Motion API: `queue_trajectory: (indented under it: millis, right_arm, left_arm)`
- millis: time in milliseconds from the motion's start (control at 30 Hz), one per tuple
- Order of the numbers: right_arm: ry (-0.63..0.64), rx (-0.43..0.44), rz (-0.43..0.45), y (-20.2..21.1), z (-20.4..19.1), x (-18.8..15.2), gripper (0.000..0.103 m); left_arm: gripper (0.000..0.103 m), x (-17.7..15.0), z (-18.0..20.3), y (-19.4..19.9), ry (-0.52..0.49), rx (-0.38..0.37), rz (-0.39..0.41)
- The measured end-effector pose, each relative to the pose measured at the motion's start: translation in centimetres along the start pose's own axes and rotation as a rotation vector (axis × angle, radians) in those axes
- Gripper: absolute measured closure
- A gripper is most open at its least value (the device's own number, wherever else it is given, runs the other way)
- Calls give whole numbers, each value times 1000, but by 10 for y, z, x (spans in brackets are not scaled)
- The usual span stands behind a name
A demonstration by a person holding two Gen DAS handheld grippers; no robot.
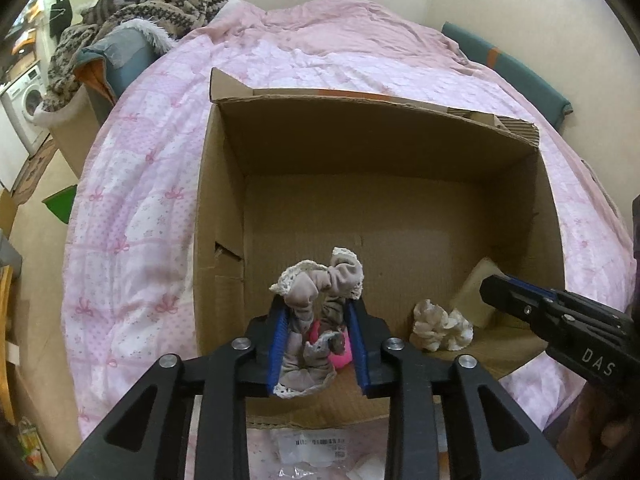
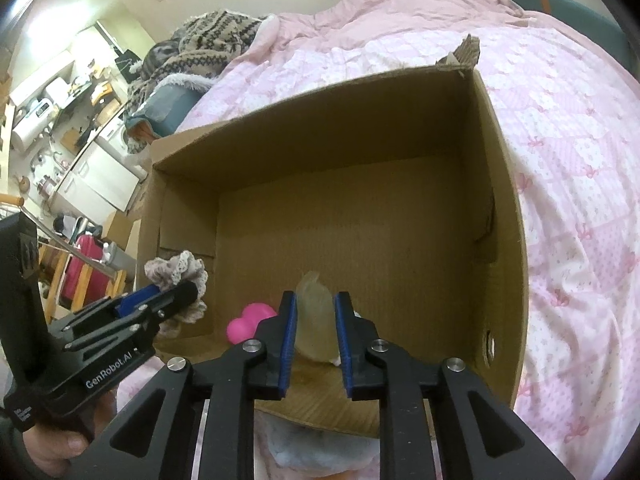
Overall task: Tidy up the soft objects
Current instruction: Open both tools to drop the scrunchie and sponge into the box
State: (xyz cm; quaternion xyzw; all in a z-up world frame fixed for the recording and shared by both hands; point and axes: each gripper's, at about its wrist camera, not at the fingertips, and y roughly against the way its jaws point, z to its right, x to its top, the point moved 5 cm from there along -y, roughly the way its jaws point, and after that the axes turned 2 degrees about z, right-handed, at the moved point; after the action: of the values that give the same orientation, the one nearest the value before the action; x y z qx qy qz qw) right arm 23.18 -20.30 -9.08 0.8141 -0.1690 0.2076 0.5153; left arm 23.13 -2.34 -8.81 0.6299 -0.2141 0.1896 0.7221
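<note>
My left hand-held gripper (image 1: 318, 320) holds the lace-trimmed scrunchie (image 1: 320, 280) over the cardboard box (image 1: 224, 184) on the bed. Right hand-held gripper (image 2: 316, 320) stands half-open, empty (sponge (image 2: 316, 320) lies beyond). Next, I judge: lower, then release.

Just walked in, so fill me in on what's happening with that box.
A person is sorting soft things into a cardboard box on the pink bed. The left gripper holds a lace-trimmed scrunchie over the box. The right gripper is around a translucent pad. A pink toy and white scrunchie lie inside.

Cardboard box (image 1: 224, 208) far half lies open; white cloth (image 1: 440, 330) blocks right corner.
</note>
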Motion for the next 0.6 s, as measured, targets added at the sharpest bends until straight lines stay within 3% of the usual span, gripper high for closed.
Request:
queue_trajectory:
  millis: [33,100,133,167,267,600]
  right_arm:
    - [2,-1,4,1,0,0,83]
    - [5,-4,10,2,-1,2,79]
    - [5,-5,12,3,0,3,76]
    - [5,-6,16,4,0,3,69]
    - [-8,-2,41,8,1,6,30]
    - [-10,-14,72,21,3,10,30]
  left_arm:
    - [65,0,0,1,2,0,3]
    - [39,1,0,4,10,6,12]
    - [35,2,0,6,14,13,22]
    - [32,2,0,8,18,17,33]
    - [32,4,1,11,20,12,35]
    - [32,1,0,26,5,27,69]
